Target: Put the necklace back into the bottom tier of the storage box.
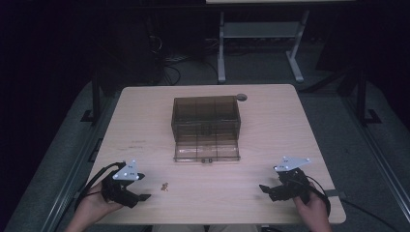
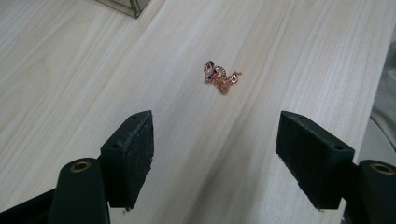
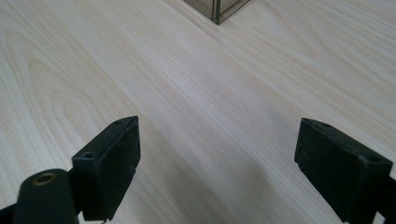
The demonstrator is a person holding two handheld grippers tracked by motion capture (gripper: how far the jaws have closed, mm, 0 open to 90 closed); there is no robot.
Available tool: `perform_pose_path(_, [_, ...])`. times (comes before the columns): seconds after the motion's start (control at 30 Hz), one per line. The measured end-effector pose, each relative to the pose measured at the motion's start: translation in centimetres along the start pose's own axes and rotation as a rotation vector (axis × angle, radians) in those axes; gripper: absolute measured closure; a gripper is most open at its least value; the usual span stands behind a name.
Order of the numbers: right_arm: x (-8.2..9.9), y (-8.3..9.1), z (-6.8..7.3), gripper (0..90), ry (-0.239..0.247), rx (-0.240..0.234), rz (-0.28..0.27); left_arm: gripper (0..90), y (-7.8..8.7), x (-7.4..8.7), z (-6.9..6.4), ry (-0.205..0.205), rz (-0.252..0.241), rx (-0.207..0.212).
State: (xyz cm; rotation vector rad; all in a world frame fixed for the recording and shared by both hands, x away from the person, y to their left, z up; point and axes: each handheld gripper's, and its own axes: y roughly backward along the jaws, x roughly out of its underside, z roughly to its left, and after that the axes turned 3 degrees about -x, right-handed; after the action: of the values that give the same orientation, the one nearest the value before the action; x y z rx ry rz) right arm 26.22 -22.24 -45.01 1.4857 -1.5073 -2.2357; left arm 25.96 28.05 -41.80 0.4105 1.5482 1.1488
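A small gold-coloured trinket with a dark red stone (image 2: 218, 77) lies on the pale wood table (image 1: 270, 121), seen in the high view as a tiny speck (image 1: 165, 186) near the front left. My left gripper (image 1: 143, 196) rests just left of it, open, jaws pointing toward it with nothing between them (image 2: 215, 161). My right gripper (image 1: 265, 188) sits open at the front right, over bare wood (image 3: 217, 168). A smoky transparent compartment box (image 1: 206, 126) stands mid-table with its front flap folded down.
A corner of the box (image 2: 133, 7) shows at the top of the left gripper view, and another corner (image 3: 217, 11) in the right gripper view. A round cable grommet (image 1: 241, 97) sits behind the box. The table's front edge is close to both hands.
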Motion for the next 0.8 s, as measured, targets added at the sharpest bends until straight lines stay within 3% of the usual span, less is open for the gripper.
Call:
perform_pose_path(0.37, [-0.1,-0.1,0.1,13.8,0.005,-0.003,0.003,30.0,-0.6,-1.7,-0.2,-0.053,0.028,0.011])
perform_pose_path(0.8, [-0.2,0.0,0.3,13.8,0.009,-0.006,-0.001,32.8,-1.9,-3.0,-0.2,-0.084,0.067,0.043])
